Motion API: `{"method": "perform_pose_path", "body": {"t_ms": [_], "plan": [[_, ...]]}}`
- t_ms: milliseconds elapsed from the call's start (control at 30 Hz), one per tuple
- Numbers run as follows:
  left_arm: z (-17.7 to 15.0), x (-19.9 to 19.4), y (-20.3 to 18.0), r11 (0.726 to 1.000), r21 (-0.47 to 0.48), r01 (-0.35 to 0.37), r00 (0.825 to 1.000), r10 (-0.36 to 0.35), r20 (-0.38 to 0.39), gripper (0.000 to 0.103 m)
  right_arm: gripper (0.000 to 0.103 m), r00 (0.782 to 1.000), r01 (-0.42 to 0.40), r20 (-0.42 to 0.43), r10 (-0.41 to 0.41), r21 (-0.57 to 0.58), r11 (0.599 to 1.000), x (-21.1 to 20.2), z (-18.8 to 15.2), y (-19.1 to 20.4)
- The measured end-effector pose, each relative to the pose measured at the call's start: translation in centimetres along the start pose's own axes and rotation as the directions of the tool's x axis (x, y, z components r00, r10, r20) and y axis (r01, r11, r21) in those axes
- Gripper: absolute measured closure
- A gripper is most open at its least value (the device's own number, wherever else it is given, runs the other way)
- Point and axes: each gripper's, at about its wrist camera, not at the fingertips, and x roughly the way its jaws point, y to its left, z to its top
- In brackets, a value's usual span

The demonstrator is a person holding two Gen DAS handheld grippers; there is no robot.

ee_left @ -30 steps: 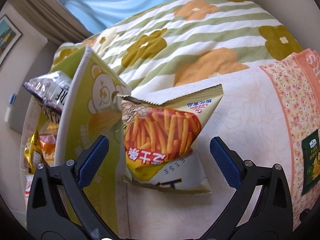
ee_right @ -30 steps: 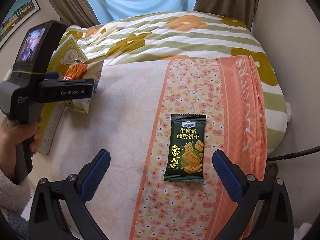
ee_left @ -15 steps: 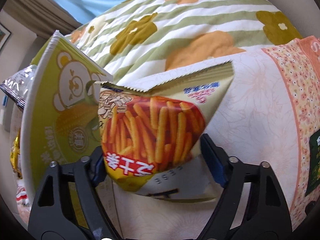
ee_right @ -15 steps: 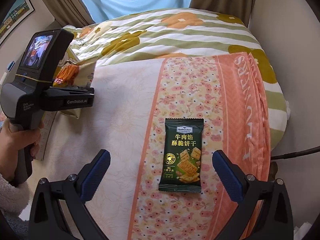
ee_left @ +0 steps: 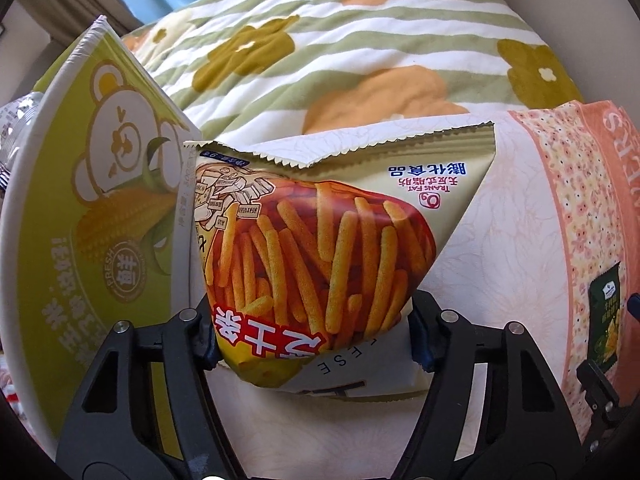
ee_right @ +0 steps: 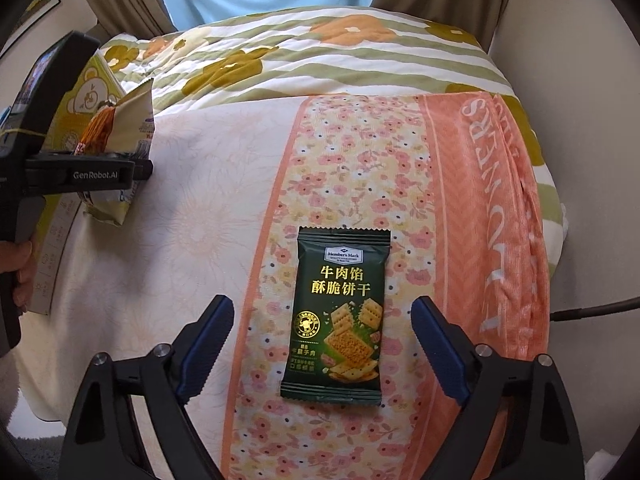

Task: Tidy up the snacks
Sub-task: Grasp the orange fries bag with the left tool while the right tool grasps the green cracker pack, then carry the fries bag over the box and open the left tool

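While both grippers point steeply down at the bed, the step in hand is judged to be a double pick-up, one snack per hand. Nearest the left wrist camera, the left gripper (ee_left: 312, 340) has its jaws closing on the lower part of the corn-stick bag (ee_left: 320, 248), whose sides already dent inward between the blue pads; the grip looks nearly made. The bag stands on its printed-name end on the pale sheet (ee_left: 500, 232), long axis roughly upright, serrated seal uppermost and pointing away from the camera, print upside down in this view. Just beside it, to the left, leans the green bear-print box (ee_left: 100, 200), apparently the collecting place. In the right wrist view, the right gripper (ee_right: 320, 344) has its jaws closing with the dark green biscuit packet (ee_right: 338, 320) between them, pads not yet touching it. The packet lies flat on the floral blanket strip (ee_right: 344, 168), long axis running away from the camera, title end far. The next move calls for completed closure on both, then a lift toward the box. Beyond lies the striped quilt (ee_right: 320, 52).
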Motion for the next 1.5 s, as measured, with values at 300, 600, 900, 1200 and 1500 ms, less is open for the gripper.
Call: {"method": "perform_pose_path", "body": {"t_ms": [300, 600, 900, 1200, 1500], "plan": [[-0.6, -1.3, 0.5, 0.999, -0.014, 0.038, 0.999, -0.038, 0.007, 0.047, 0.039, 1.000, 0.025, -0.006, -0.025, -0.023, 0.999, 0.6, 0.2, -0.3], [-1.4, -4.1, 0.6, 0.998, -0.016, 0.055, 0.997, -0.054, 0.047, 0.047, 0.061, 0.999, 0.032, -0.004, -0.032, -0.094, 0.995, 0.6, -0.4, 0.2], [-2.4, -9.9, 2.5, 0.995, -0.060, 0.080, 0.989, -0.071, 0.130, 0.047, 0.062, 0.998, -0.019, 0.056, 0.026, -0.113, 0.993, -2.3, -0.1, 0.9], [-2.3, -18.2, 8.7, 0.973, -0.134, 0.186, 0.954, -0.146, 0.262, 0.047, 0.062, 0.978, -0.101, 0.161, 0.131, -0.179, 0.979, -8.5, 3.7, 4.2], [-1.6, -22.6, 17.9, 0.969, -0.112, 0.218, 0.919, -0.166, 0.358, 0.047, 0.062, 0.932, -0.138, 0.287, 0.222, -0.285, 0.949, -14.4, 8.5, 12.7]]}}
